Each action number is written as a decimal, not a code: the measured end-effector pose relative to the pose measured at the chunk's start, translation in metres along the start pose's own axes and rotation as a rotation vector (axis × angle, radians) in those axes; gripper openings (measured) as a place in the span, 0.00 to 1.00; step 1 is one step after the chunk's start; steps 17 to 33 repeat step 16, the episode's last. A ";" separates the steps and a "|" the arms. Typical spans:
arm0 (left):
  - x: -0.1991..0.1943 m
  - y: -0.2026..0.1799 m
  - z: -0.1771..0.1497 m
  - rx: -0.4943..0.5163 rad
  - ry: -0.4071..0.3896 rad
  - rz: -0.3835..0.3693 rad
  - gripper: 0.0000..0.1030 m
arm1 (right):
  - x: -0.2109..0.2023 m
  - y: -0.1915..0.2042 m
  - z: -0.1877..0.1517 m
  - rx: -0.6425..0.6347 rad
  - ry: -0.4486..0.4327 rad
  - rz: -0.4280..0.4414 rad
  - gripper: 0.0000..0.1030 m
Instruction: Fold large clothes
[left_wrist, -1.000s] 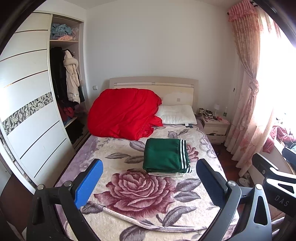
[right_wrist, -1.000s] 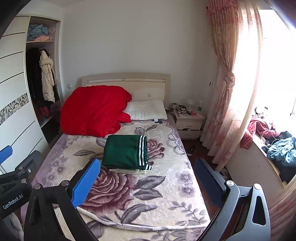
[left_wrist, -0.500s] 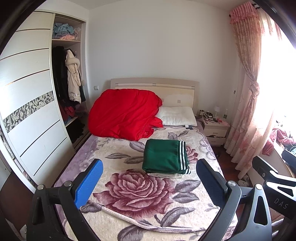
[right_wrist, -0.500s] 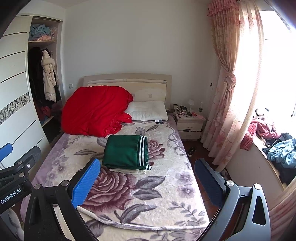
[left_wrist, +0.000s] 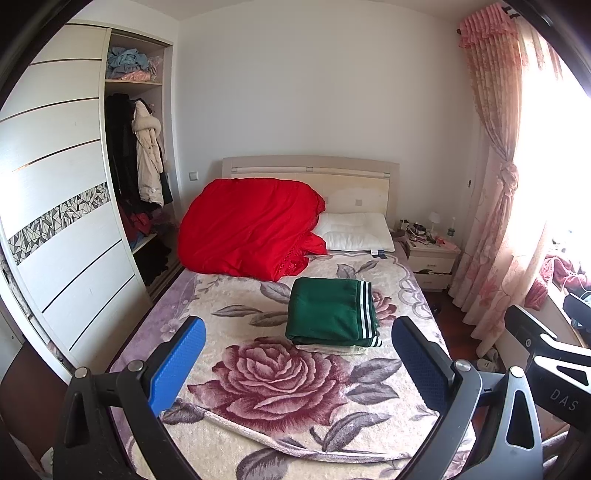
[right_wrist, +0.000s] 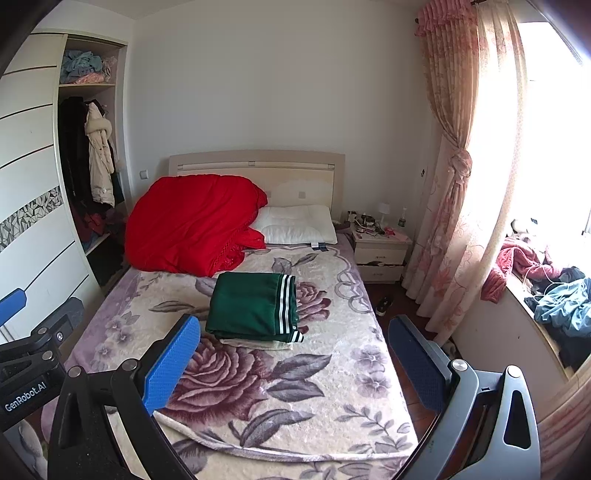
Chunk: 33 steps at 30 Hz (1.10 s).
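folded green garment (left_wrist: 330, 312) w/ white stripes lay on the floral blanket (left_wrist: 273, 373), atop a pale folded item. left gripper (left_wrist: 297, 363) & right gripper (right_wrist: 293, 360) both spread wide, empty, well apart from it.

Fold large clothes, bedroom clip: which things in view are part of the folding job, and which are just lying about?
Part of the job:
folded green garment
pale folded piece under it
left gripper, open
right gripper, open

Just lying about:
red quilt
pillow
flowered blanket
nightstand
clothes on the window ledge
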<state>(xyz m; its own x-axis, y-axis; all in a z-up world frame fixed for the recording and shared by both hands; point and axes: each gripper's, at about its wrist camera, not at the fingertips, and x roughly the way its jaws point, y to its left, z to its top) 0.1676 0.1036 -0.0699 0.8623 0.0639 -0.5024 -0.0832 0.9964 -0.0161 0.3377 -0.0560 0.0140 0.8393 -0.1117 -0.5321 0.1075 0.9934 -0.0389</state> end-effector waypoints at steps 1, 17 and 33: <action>0.000 0.000 0.000 0.001 0.000 -0.001 1.00 | 0.001 0.001 0.002 -0.002 0.000 0.002 1.00; -0.009 0.000 -0.001 0.003 -0.020 0.009 1.00 | 0.004 0.001 0.005 -0.002 -0.007 0.011 1.00; -0.009 0.000 -0.001 0.003 -0.020 0.009 1.00 | 0.004 0.001 0.005 -0.002 -0.007 0.011 1.00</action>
